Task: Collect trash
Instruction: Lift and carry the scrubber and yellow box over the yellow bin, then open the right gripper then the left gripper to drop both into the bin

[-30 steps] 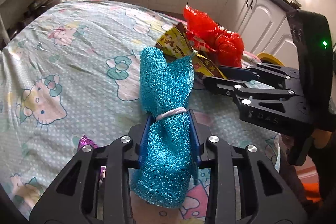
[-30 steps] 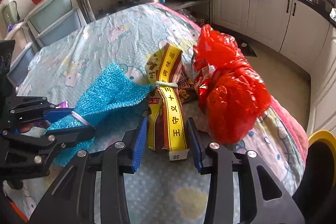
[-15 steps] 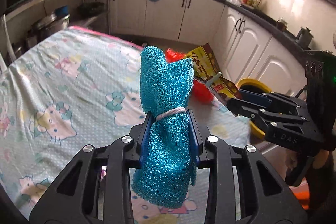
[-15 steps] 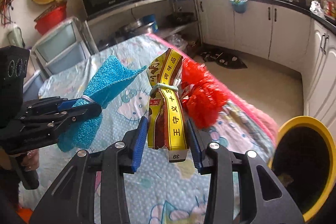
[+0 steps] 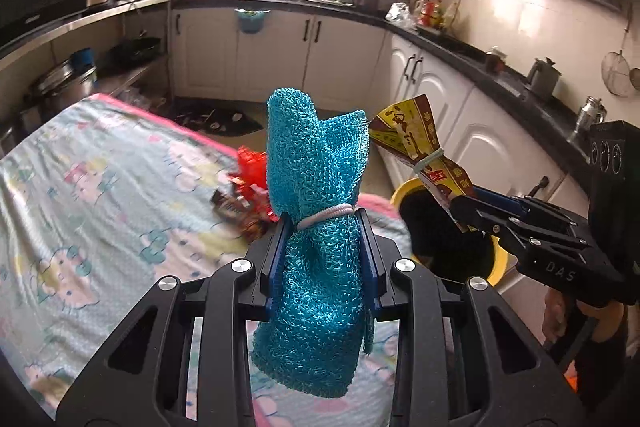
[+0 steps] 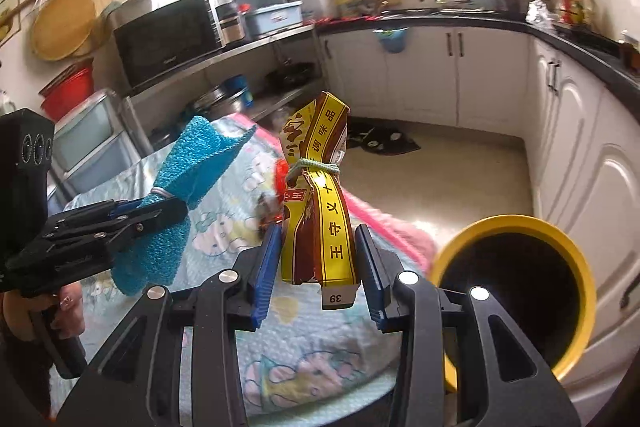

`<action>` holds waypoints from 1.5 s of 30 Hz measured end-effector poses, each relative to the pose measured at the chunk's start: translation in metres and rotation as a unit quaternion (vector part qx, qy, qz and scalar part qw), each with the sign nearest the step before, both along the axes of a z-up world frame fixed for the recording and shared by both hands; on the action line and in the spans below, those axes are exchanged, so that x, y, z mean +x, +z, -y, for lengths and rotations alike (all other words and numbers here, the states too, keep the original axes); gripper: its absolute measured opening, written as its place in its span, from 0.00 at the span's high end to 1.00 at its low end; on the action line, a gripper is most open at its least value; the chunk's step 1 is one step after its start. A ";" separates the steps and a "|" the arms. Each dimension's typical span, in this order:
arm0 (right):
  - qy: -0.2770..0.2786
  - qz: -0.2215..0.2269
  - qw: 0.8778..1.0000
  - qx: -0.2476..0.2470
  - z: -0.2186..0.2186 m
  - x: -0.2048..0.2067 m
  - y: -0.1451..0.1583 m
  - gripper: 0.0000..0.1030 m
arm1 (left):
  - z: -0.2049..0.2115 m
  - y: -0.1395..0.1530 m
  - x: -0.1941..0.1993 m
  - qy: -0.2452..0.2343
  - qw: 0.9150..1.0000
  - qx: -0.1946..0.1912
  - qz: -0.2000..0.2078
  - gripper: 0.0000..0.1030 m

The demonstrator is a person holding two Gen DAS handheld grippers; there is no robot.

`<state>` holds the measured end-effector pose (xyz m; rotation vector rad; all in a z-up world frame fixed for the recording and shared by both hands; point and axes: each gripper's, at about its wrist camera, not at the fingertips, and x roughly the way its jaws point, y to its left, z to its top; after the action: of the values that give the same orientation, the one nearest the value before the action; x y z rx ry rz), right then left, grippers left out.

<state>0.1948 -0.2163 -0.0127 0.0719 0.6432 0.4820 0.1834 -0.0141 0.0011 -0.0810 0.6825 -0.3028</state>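
The fingers [image 5: 369, 247] of the left gripper [image 5: 324, 247] pinched a blue knitted cloth bundle [image 5: 316, 227], tied at its waist with a pale elastic band [image 5: 326, 215], and held it upright in the air above the bed [image 5: 80, 207], its long axis vertical and its flared end pointing up. The fingers [image 6: 370, 267] of the right gripper [image 6: 318, 267] gripped a yellow and brown snack packet [image 6: 320, 211], cinched by a green rubber band [image 6: 316, 166], which also stood upright with its crumpled top uppermost, clear of the bed. Just beside the right gripper, on the floor at the bed's edge, stood a yellow-rimmed bin [image 6: 516, 223]; its inside was dark and its contents could not be made out. From the left wrist view the packet hung over that bin's mouth. On the cartoon-print bedspread, near the far edge, lay a red plastic bag [image 5: 252, 179] with a brown wrapper [image 5: 230, 205] touching it. White kitchen cabinets [image 5: 280, 59] lined the walls beyond.
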 end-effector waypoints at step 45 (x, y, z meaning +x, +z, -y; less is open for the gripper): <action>-0.254 0.020 0.966 -0.044 0.157 -0.013 -0.020 0.65 | 0.178 -0.004 0.065 -0.127 0.991 -0.025 0.017 0.76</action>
<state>0.1816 -0.3732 -0.0326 0.1375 0.5785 -0.0413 0.2481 -0.1923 -0.0031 -0.0361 0.6518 -0.5643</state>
